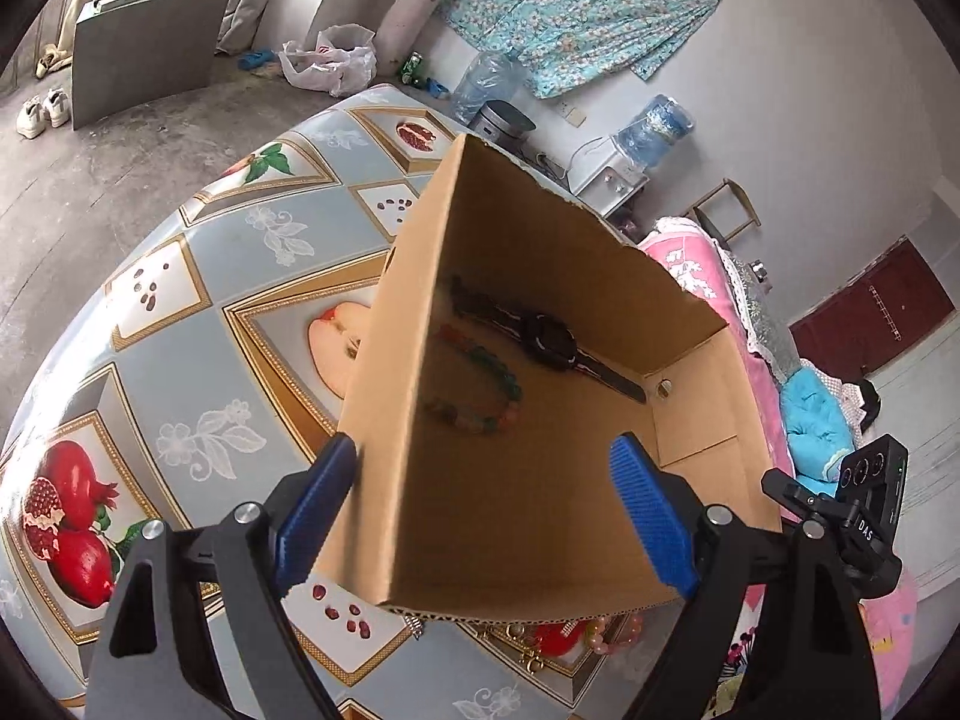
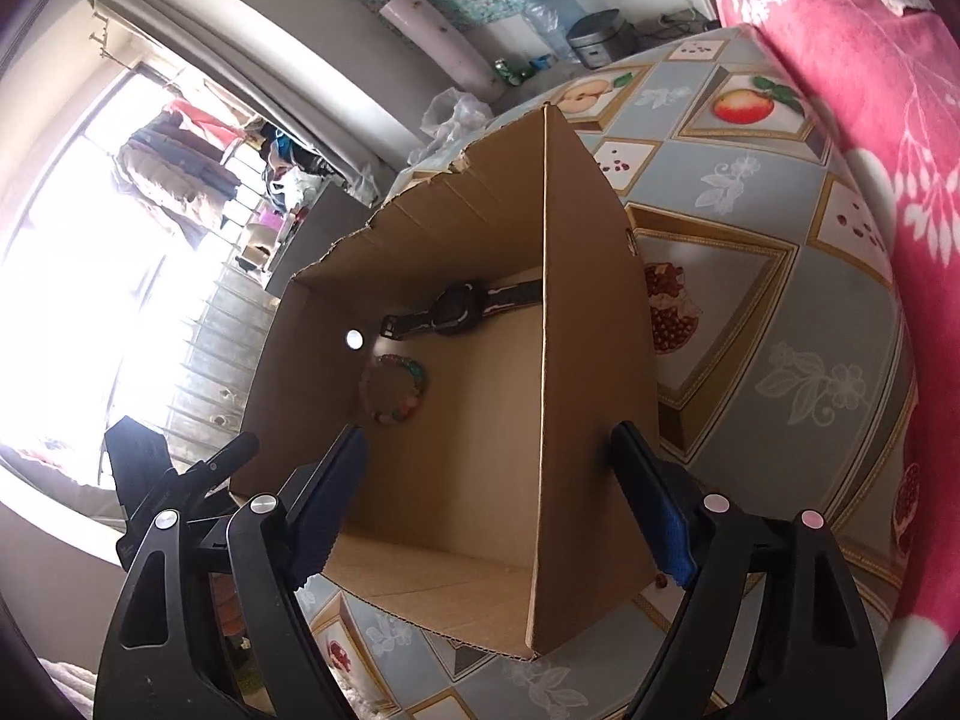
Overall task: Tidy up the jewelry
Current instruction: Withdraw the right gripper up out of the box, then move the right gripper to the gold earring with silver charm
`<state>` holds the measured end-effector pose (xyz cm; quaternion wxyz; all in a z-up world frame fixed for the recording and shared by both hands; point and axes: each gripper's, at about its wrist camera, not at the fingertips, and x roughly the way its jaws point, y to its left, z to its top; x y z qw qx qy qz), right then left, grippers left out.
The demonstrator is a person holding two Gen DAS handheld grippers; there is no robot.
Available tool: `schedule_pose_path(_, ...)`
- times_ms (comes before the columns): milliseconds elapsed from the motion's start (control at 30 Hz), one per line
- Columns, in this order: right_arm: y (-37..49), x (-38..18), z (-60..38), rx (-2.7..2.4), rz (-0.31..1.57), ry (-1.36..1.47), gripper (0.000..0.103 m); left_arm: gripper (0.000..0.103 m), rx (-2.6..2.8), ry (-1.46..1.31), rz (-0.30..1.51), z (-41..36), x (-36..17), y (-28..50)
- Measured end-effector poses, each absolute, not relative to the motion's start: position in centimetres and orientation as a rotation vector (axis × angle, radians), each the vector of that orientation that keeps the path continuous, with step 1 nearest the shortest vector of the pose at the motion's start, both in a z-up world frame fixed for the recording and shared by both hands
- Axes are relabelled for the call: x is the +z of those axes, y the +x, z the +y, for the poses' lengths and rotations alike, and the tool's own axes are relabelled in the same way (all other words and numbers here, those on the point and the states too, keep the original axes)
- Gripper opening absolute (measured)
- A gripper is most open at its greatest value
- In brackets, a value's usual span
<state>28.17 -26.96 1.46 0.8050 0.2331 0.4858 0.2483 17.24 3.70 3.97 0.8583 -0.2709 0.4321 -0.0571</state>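
An open cardboard box (image 1: 540, 480) stands on the table. Inside lie a black wristwatch (image 1: 549, 341) and a multicoloured bead bracelet (image 1: 480, 387); both also show in the right wrist view, the wristwatch (image 2: 459, 311) and the bracelet (image 2: 396, 387). My left gripper (image 1: 489, 510) is open and straddles the box's left wall, one blue finger outside, one inside. My right gripper (image 2: 489, 504) is open and straddles the box's (image 2: 468, 432) right wall. A pink bead bracelet (image 1: 612, 630) and gold pieces (image 1: 528, 648) lie on the table just in front of the box.
The table (image 1: 198, 312) has a blue-grey cloth with fruit pictures. A pink blanket (image 2: 870, 120) lies beside it on the right. The other gripper's camera mount (image 1: 864, 498) shows at right. Floor clutter, bottles and a water dispenser (image 1: 636, 150) stand beyond.
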Motion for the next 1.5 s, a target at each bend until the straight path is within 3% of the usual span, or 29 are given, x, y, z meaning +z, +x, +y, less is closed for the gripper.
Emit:
schedule_pose_path(333, 27.9, 1.9, -27.4, 0.545, 1.041, 0.475, 0.079, 0.085, -0.093, -0.561, 0.884, 3.5, 4.0, 17.6)
schedule_pose_path(567, 23.4, 4.1, -30.1, 0.427, 0.926, 0.462, 0.08, 0.086, -0.046, -0.402, 0.803, 3.9, 6.6, 14.2)
schedule_pose_path(667, 20.3, 3.7, -30.3, 0.349, 0.938, 0.413, 0.085, 0.092, -0.05, -0.333, 0.806, 4.6, 6.9, 11.7)
schedule_pose_path(933, 14.2, -2.6, -23.5, 0.222, 1.162, 0.077, 0.087, 0.093, 0.001, -0.137, 1.011, 3.4, -0.1, 7.7)
schedule_pose_path(1100, 13.7, -5.0, -20.6, 0.122, 1.2, -0.098, 0.09, 0.093, 0.0, -0.007, 1.057, 2.1, -3.0, 8.0)
schedule_pose_path(1167, 13.6, -5.6, -20.0, 0.105, 1.216, -0.136, 0.095, 0.093, -0.013, 0.034, 1.068, 1.9, -3.7, 8.3)
schedule_pose_path(1500, 14.2, -6.1, -20.2, 0.07, 1.273, -0.084, 0.095, 0.099, -0.018, 0.038, 1.055, 2.5, -4.8, 8.5)
